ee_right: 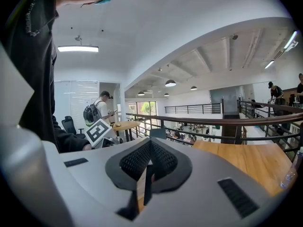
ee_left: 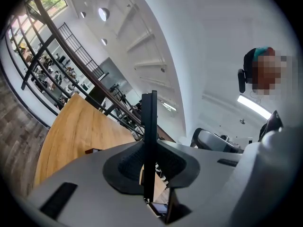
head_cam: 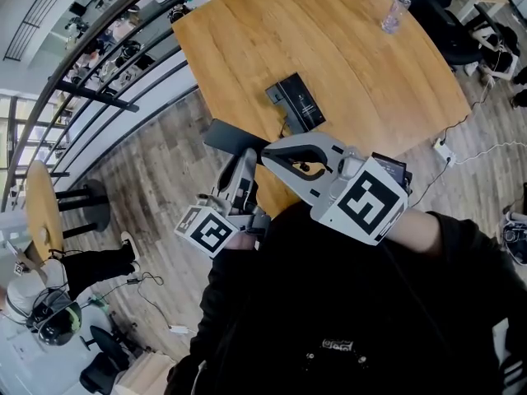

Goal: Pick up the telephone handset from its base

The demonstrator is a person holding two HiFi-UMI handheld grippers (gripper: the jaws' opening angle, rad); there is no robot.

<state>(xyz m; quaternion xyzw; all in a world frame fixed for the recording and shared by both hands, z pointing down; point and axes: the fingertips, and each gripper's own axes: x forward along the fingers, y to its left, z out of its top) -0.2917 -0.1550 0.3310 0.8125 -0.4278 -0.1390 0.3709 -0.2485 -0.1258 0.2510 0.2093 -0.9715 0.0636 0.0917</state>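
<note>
The black telephone base (head_cam: 295,101) lies near the middle of the wooden table (head_cam: 346,64); a thin cord runs from it toward the near edge. My left gripper (head_cam: 247,155) is shut on the flat black handset (head_cam: 229,137), held in the air off the table's near-left edge. In the left gripper view the handset (ee_left: 149,122) stands edge-on between the dark pads (ee_left: 125,167) of that gripper (ee_left: 149,161). My right gripper (head_cam: 268,156) hovers just right of it, and its jaws (ee_right: 150,150) meet at the tips with nothing between them.
A plastic water bottle (head_cam: 395,12) stands at the table's far right. A black railing (head_cam: 107,89) runs along the left, with a drop beyond it. A power strip (head_cam: 442,148) and cables lie on the floor at the right. A person with a backpack (ee_right: 100,109) stands far off.
</note>
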